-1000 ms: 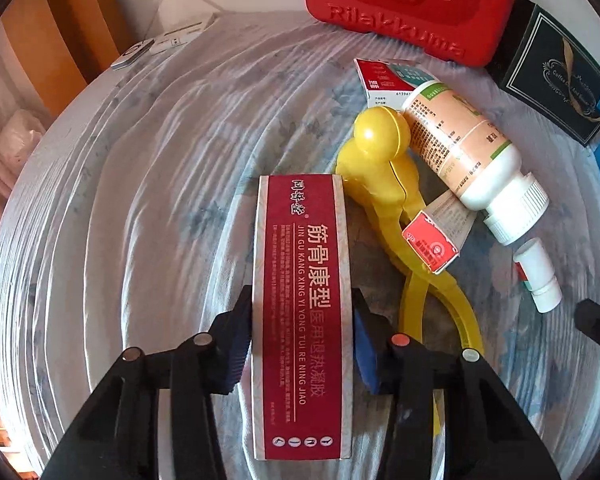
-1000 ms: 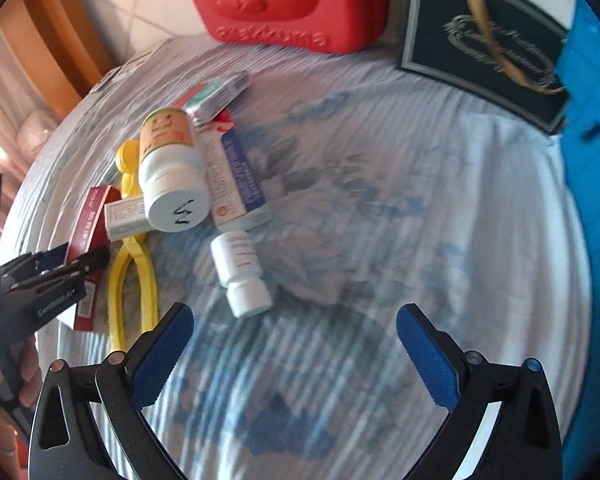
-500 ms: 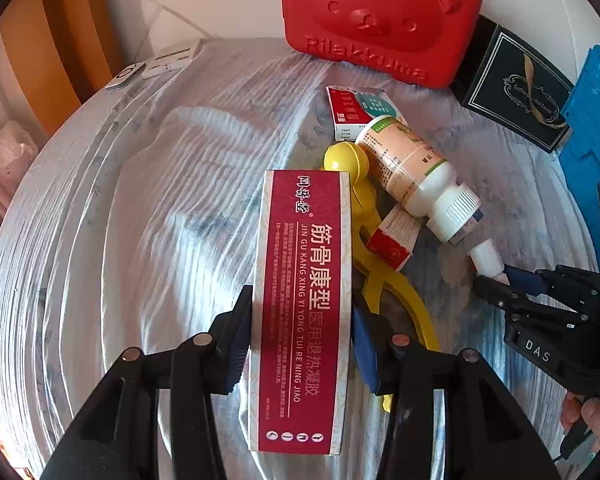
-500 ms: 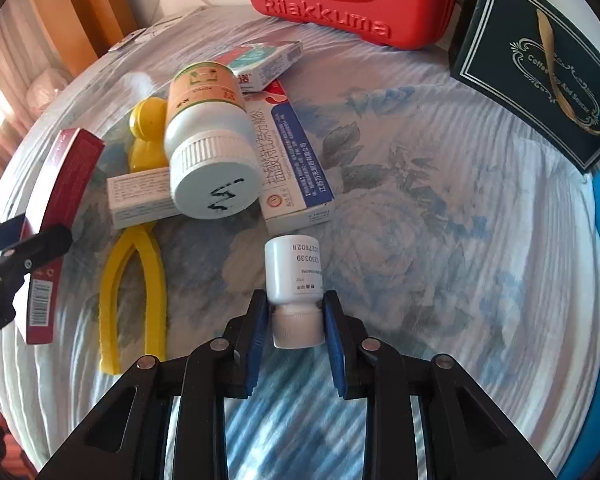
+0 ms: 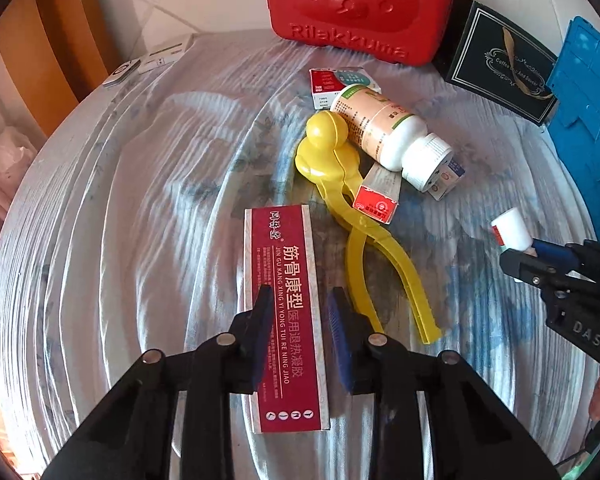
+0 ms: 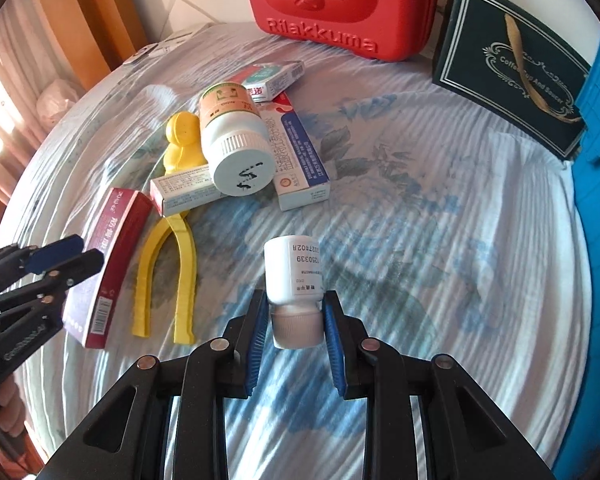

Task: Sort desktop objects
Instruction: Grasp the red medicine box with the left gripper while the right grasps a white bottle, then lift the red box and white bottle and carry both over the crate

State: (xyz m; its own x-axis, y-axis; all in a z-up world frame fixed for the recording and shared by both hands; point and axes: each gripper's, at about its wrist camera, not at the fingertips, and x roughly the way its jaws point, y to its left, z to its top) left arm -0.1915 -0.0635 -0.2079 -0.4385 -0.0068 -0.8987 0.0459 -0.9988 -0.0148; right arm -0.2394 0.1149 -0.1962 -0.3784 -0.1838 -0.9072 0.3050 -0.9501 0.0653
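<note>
Both grippers have lifted their picks since earlier: left gripper (image 5: 296, 332) clamps the red box (image 5: 286, 316), long axis running ahead between its jaws, right gripper (image 6: 294, 330) clamps the small white bottle (image 6: 294, 276) by its cap, body pointing ahead.

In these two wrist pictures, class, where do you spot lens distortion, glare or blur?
Left wrist view: the striped cloth bows into curves toward the dark round rim. Right wrist view: the same bending; bright light washes out the curtain at the left edge; the small white bottle looks sharp, its printed digits readable.
</note>
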